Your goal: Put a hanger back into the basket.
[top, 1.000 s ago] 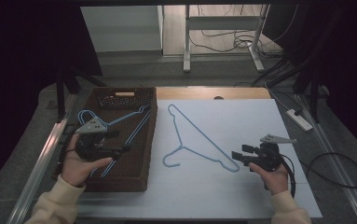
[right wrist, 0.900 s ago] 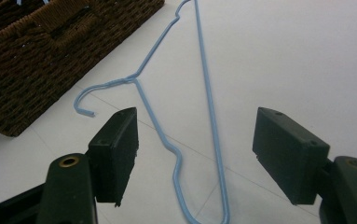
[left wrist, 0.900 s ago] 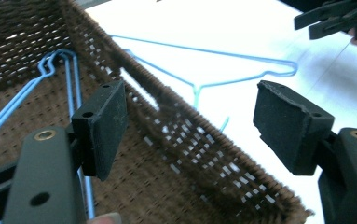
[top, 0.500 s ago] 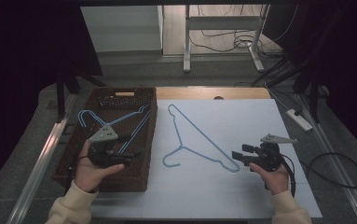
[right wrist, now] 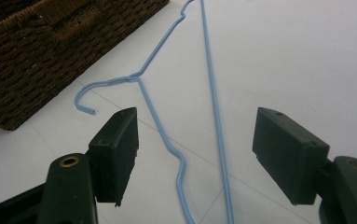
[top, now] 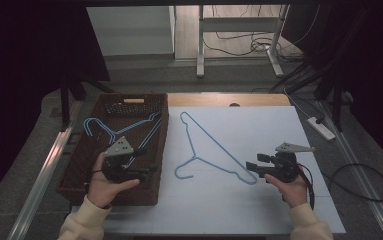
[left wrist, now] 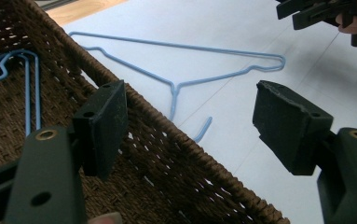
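The right gripper (top: 255,168), wide open and holding nothing, sits just beside the shoulder end of a blue wire hanger (top: 214,150) lying flat on the white surface (top: 259,130). The left gripper (top: 146,171), also open and empty, hovers over the wicker basket (top: 129,102), which holds 2 more hangers (top: 104,127).

The left gripper (top: 146,170) hovered over the near part of the basket (top: 79,150), jaws spread wide and empty. The right gripper (top: 251,167), well to the basket's right, pointed toward it with jaws likewise wide apart.
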Tool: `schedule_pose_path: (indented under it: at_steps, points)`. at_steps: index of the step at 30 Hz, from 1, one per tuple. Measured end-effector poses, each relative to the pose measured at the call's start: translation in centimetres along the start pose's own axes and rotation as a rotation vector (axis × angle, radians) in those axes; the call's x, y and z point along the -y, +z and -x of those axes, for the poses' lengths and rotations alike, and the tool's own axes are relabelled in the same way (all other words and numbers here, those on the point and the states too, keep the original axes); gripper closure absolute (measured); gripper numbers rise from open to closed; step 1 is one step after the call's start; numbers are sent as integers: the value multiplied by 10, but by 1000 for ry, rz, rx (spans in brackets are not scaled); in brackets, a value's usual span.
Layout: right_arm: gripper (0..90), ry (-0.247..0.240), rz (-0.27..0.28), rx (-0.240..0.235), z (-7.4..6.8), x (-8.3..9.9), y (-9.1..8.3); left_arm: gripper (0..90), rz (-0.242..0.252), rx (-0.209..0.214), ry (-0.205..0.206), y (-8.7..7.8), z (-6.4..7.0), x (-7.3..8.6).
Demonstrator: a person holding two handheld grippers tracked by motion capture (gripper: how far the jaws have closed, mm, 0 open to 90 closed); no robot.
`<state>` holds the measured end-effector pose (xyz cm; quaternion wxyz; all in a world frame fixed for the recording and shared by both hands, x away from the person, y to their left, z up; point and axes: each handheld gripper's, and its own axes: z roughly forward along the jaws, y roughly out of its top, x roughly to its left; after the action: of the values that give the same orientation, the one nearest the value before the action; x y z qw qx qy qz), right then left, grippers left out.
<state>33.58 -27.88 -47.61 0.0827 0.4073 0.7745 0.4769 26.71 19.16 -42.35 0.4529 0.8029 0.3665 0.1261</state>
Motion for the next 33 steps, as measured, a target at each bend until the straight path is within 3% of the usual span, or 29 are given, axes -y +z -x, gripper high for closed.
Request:
schedule_pose_path:
  at_steps: [11,23,27,33]
  points:
    - [330,-97,-66,41,-11,-10,14,273,14,-4,-14,-3,-4,2]
    - [376,-123,-136,77,-7,-14,22,271,18,-1,-13,-4,-2,2]
    - [453,-145,-177,93,-5,-18,26,271,16,1,-12,-5,-1,3]
    - [660,-182,-272,96,-4,-20,34,270,15,3,-11,-4,-1,3]
